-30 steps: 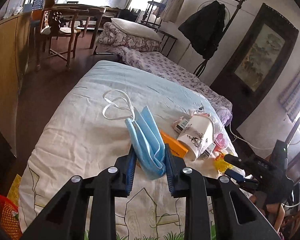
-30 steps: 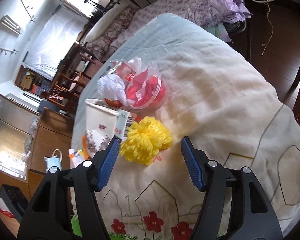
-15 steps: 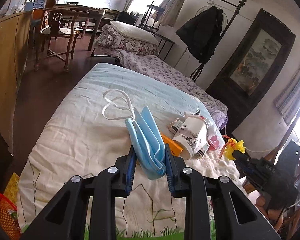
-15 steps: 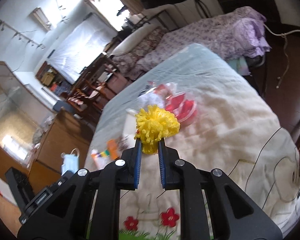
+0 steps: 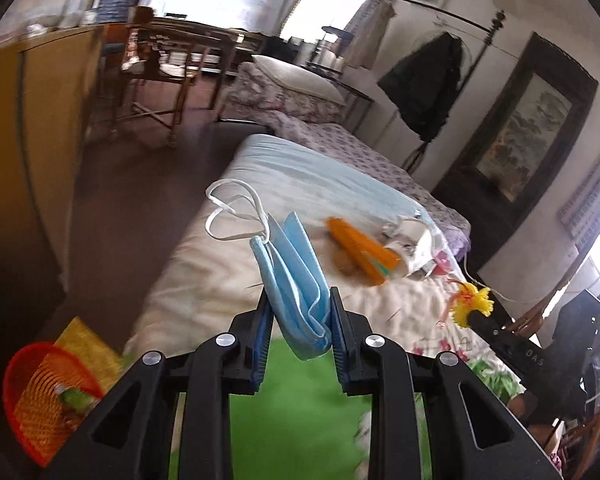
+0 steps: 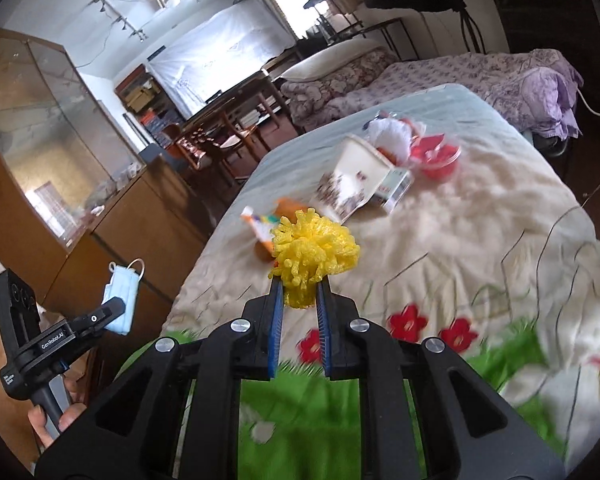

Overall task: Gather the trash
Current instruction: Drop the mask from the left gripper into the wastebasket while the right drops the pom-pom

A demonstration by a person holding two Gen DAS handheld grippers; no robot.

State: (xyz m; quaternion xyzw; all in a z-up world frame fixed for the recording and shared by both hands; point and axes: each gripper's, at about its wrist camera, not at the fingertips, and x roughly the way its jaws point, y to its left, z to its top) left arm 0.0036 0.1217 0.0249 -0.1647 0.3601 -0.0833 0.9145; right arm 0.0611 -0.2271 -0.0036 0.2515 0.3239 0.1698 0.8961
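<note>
I have the left claw [image 5: 299, 322] pinching the blue mask [image 5: 294, 280] and the right claw [image 6: 299, 298] pinching the yellow pompom [image 6: 314, 250] above the bed [image 5: 204, 276], so next both loads should go to the orange basket [image 5: 44, 396] beside the bed's near corner.

The left gripper [image 5: 300, 320] has its fingers [image 5: 262, 320] pinched on a folded blue face mask [image 5: 294, 280], whose white ear loops [image 5: 232, 216] stick up above it. Beyond lies a bed [image 5: 220, 272] with a cream quilt carrying an orange packet [image 5: 362, 248] and a white paper cup [image 5: 416, 240] on its side, just beside each other. At the right, the right gripper [image 5: 474, 316] clamps a yellow pompom [image 5: 474, 302]. Low on the left sits a red mesh basket [image 5: 32, 432], on the floor by the bed.
</note>
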